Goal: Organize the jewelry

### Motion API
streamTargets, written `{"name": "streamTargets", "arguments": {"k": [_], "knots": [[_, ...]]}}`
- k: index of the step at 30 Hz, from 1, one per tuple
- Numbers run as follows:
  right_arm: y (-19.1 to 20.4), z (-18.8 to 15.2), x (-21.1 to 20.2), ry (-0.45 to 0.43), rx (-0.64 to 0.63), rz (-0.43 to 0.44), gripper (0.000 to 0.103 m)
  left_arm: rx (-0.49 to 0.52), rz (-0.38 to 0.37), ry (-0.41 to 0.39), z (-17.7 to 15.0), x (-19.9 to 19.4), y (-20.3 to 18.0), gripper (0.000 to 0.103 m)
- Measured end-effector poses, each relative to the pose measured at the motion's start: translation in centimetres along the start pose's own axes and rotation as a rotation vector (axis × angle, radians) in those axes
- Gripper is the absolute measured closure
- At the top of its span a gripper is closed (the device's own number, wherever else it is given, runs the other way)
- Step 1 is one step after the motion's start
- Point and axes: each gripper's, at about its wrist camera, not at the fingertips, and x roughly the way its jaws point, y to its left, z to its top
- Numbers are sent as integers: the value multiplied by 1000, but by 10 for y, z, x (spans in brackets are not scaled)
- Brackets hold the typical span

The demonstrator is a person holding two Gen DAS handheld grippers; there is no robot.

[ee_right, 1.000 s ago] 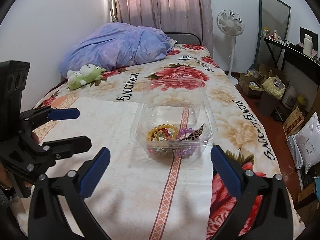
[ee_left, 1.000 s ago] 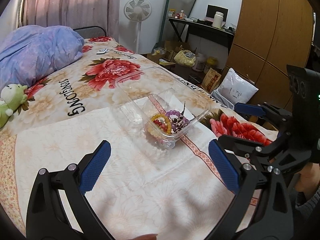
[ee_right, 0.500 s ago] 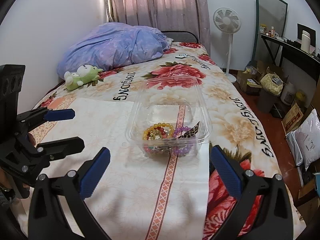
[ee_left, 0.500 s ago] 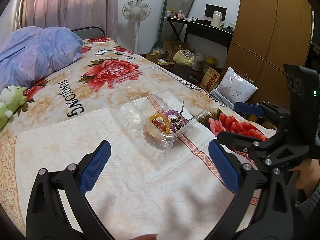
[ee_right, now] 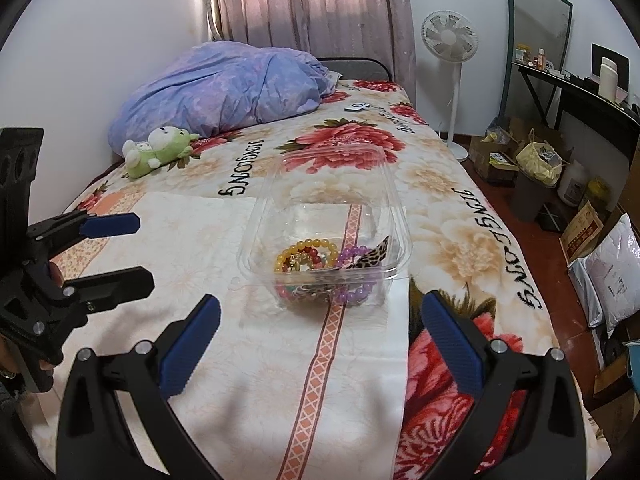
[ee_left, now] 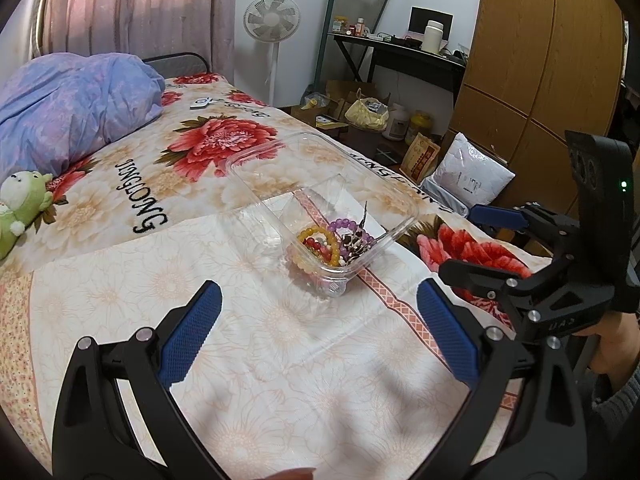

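A clear plastic box [ee_left: 400, 232] [ee_right: 384, 184] with its lid open stands on the bed. Inside lie a yellow bead bracelet [ee_left: 316, 236] [ee_right: 308, 246], a purple bead bracelet [ee_left: 348, 225] [ee_right: 354, 252], red beads and a leopard-print piece [ee_right: 374, 258]. My left gripper [ee_left: 318, 334] is open and empty, short of the box; it shows at the left in the right wrist view [ee_right: 120, 248]. My right gripper [ee_right: 320, 340] is open and empty, also short of the box; it shows at the right in the left wrist view [ee_left: 476, 240].
The bed has a floral sheet [ee_right: 224, 360]. A purple duvet [ee_right: 224, 88] and a green plush toy [ee_right: 156, 152] lie at the head end. A fan [ee_right: 450, 36], a desk, bags and a wardrobe [ee_left: 532, 60] stand right of the bed.
Both grippers have drawn back slightly from the box and stay open. The box and the jewelry have not moved.
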Motion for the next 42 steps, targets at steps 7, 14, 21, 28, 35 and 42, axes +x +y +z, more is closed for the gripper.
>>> {"name": "streamTargets", "arguments": {"k": [7, 14, 21, 28, 35, 42], "knots": [[0, 1, 0, 1, 3, 1, 5, 1, 4, 1, 0, 0, -1, 7], [2, 1, 0, 4, 0, -2, 5, 3, 4, 1, 0, 1, -1, 7], [2, 0, 1, 8, 4, -5, 5, 2, 11, 1, 0, 1, -2, 7], [-1, -1, 2, 10, 6, -10, 5, 4, 11, 2, 0, 2, -2, 7], [-2, 0, 1, 10, 5, -13, 5, 7, 11, 2, 0, 2, -3, 7], [-13, 2, -4, 0, 28, -26, 5, -21, 21, -11, 2, 1, -5, 7]]}}
